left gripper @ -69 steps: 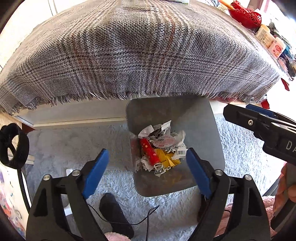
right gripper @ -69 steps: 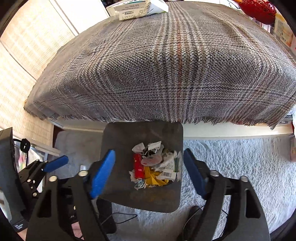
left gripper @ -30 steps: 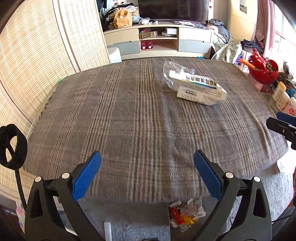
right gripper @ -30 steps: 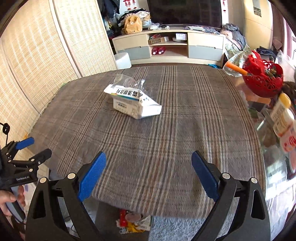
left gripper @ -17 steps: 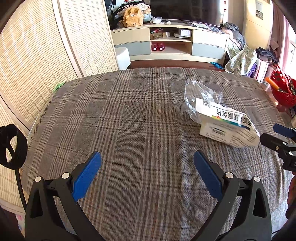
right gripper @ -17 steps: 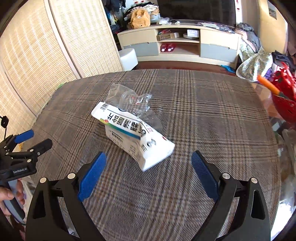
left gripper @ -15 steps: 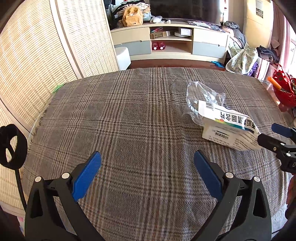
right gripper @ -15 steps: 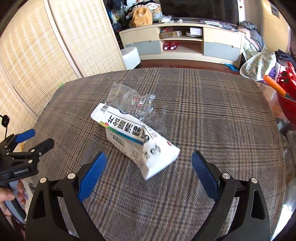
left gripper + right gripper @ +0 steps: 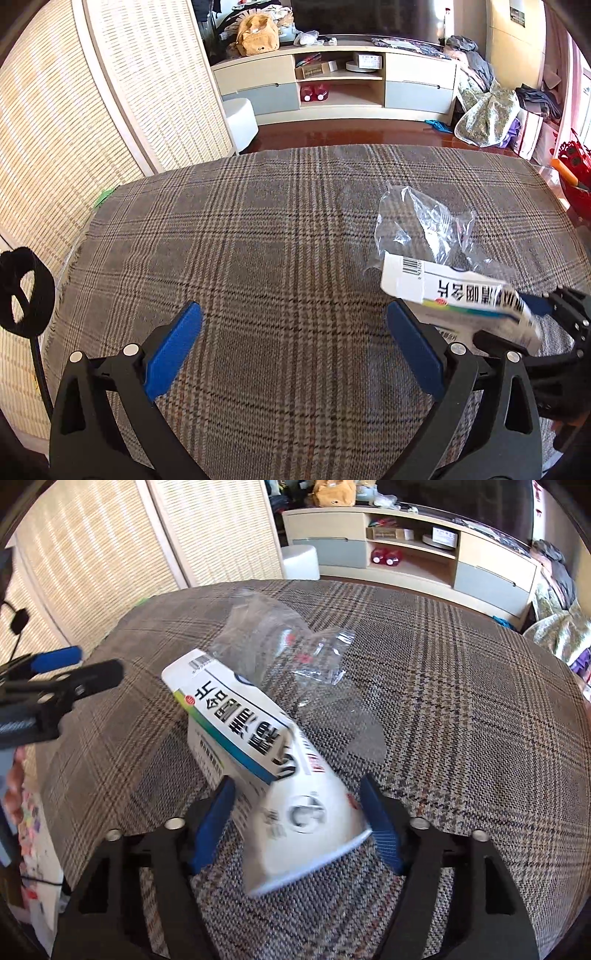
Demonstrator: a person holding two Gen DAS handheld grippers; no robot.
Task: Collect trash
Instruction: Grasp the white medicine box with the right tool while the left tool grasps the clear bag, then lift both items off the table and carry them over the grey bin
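Note:
A crushed white carton with black print (image 9: 258, 746) lies on the plaid-covered table (image 9: 461, 709), its near end between the blue pads of my right gripper (image 9: 299, 823). The jaws have narrowed around the carton; whether both pads touch it I cannot tell. A crumpled clear plastic wrapper (image 9: 288, 642) lies just behind it. In the left wrist view the carton (image 9: 454, 295) and the wrapper (image 9: 421, 225) sit at the right, with my right gripper (image 9: 554, 317) at the carton's near end. My left gripper (image 9: 291, 350) is open and empty over bare cloth.
A low TV cabinet (image 9: 332, 85) and a white stool (image 9: 240, 122) stand beyond the table. Woven screen panels (image 9: 74, 122) line the left side. A red basket (image 9: 572, 177) sits off the table's right edge. My left gripper shows at the left of the right wrist view (image 9: 55, 686).
Both grippers rose from the trash bin on the floor to the tabletop. My right gripper moved forward onto the carton and its jaws narrowed around it. My left gripper stayed open.

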